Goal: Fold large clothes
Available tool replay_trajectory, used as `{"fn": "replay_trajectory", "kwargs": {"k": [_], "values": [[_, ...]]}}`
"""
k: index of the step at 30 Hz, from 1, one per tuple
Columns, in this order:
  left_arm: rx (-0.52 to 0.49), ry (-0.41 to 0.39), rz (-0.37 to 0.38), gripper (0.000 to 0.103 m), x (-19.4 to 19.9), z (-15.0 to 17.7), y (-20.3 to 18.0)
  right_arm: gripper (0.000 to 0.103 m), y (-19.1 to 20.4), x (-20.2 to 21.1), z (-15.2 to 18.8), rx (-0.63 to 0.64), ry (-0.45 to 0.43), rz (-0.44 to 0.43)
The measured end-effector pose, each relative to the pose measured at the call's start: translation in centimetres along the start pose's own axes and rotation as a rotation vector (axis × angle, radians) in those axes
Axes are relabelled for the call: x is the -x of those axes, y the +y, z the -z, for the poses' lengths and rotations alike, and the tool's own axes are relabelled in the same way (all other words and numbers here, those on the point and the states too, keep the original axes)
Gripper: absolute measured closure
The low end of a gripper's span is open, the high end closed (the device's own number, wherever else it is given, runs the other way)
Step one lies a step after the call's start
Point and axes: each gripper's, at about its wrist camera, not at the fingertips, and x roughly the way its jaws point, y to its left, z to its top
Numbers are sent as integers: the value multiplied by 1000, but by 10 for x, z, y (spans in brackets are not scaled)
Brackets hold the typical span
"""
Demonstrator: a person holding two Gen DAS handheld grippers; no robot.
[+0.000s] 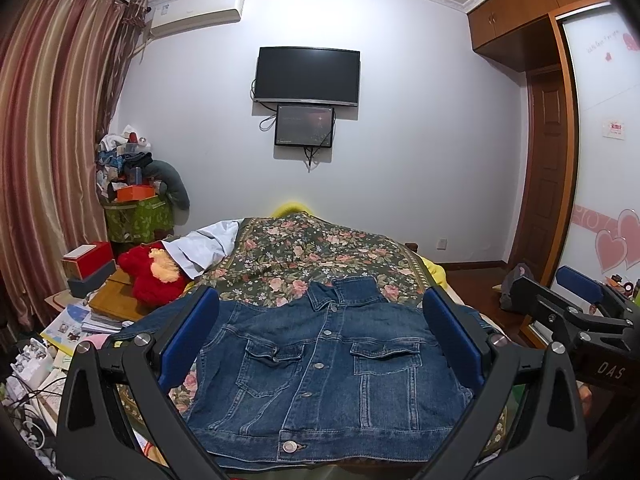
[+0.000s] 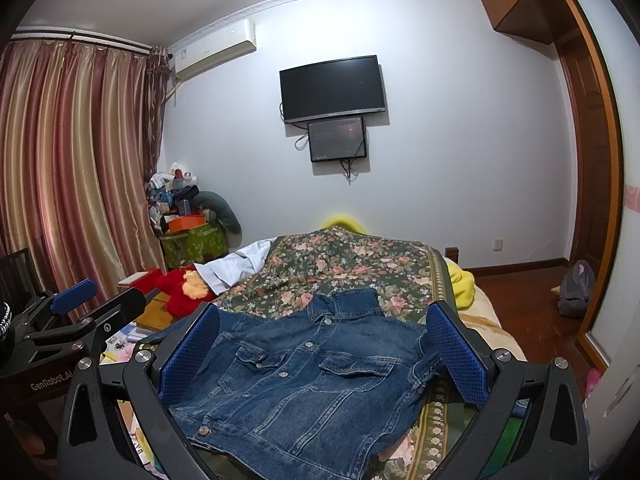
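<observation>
Left gripper (image 1: 320, 336) level, jaws spread wide, blue pads (image 1: 188, 340) facing inward, nothing clamped, right gripper (image 2: 324, 344) alongside, jaws equally wide, empty

The jacket (image 1: 320, 364) lies flat on the bed (image 1: 320, 256), collar toward the far wall. A stuffed toy (image 1: 154, 276) sits left of the bed. The television (image 1: 307, 75) hangs on the wall behind, above a small screen (image 1: 304, 125).
</observation>
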Motion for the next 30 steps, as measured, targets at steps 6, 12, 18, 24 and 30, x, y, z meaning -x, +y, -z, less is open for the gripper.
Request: {"fn": "replay_trajectory", "kwargs": {"k": [6, 12, 18, 24, 30], "values": [[4, -11, -8, 0, 5, -1, 1, 0, 0, 4, -1, -1, -6, -2], [6, -18, -15, 0, 10, -1, 2, 0, 0, 5, -1, -2, -9, -4], [8, -19, -17, 0, 12, -1, 2, 0, 0, 5, -1, -3, -9, -4], [7, -18, -19, 0, 12, -2, 0, 0, 0, 5, -1, -3, -9, -4], [8, -17, -17, 0, 12, -2, 0, 0, -1, 5, -1, -3, -8, -4]]}}
